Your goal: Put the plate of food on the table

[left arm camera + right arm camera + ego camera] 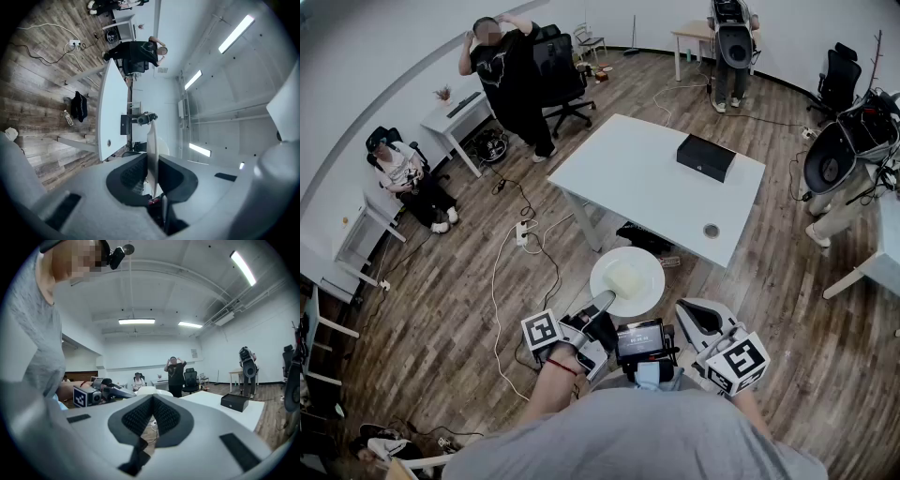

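Head view: plate (650,292) is round, white, smooth, w/ shallow rim; carries one pale yellow block of food (625,277). Plate sits in air over wood-plank floor (487,281), near the edge of the white rectangular table (637,178), not on it. L gripper (602,302) clamps plate's near rim; left gripper view shows rim edge-on betw. ribbed black pads (132,172). R gripper (684,309): jaws together, empty, beside plate.

I can't tell what the pale block of food (625,278) on the plate (652,279) is; it's too small in the head view. The plate's near rim is hidden under the left gripper (604,302). In the left gripper view the plate (152,150) shows edge-on, so the food is hidden. The small round thing (712,230) near the table (637,178) edge on the right: I can't identify it.
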Demonstrator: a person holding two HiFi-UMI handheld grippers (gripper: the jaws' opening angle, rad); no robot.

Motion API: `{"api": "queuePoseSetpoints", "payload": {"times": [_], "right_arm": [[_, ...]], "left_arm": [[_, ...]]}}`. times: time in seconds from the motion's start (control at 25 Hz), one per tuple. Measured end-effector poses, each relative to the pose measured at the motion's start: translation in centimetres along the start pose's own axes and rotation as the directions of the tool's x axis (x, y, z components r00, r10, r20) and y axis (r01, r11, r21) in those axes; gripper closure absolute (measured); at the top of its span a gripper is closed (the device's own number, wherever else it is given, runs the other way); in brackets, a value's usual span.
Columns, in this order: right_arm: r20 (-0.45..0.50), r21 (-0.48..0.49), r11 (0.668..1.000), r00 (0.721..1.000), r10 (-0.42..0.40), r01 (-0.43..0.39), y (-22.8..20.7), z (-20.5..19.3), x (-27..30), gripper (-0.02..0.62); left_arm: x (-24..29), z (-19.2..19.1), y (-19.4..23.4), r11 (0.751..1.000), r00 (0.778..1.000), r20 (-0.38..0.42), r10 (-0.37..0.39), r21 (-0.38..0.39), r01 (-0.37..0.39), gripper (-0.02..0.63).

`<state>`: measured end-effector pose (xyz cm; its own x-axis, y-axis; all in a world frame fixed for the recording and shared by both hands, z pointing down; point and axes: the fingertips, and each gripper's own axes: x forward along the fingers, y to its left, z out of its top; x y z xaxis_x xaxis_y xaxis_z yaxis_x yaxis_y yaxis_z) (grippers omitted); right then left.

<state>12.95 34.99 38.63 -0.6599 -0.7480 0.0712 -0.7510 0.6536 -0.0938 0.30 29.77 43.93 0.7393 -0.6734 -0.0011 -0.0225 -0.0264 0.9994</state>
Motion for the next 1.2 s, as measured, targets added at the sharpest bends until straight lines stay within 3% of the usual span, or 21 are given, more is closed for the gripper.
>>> {"api": "queuePoseSetpoints", "payload": {"times": [0.36, 0.6, 1.2], "right_arm": [[0.006, -0.001, 1.000, 1.000, -0.011, 0.011, -0.6, 0.1, -0.4, 0.566], [0.059, 0.023, 1.000, 0.998, -0.015, 0.014, -0.8, 0.8, 0.0, 0.561], [0.044, 0.031, 0.999, 0.999, 0.014, -0.016, -1.3, 0.5, 0.5, 0.561]], "left_arm": [[0.9, -0.4, -0.1, 1.000, 1.000, -0.014, -0.013, -0.002, 0.013, 0.568], [1.2, 0.0, -0.1, 1.000, 1.000, -0.015, -0.017, -0.009, 0.017, 0.568], [1.2, 0.5, 0.1, 0.999, 1.000, 0.024, -0.013, -0.030, 0.014, 0.568]]}}
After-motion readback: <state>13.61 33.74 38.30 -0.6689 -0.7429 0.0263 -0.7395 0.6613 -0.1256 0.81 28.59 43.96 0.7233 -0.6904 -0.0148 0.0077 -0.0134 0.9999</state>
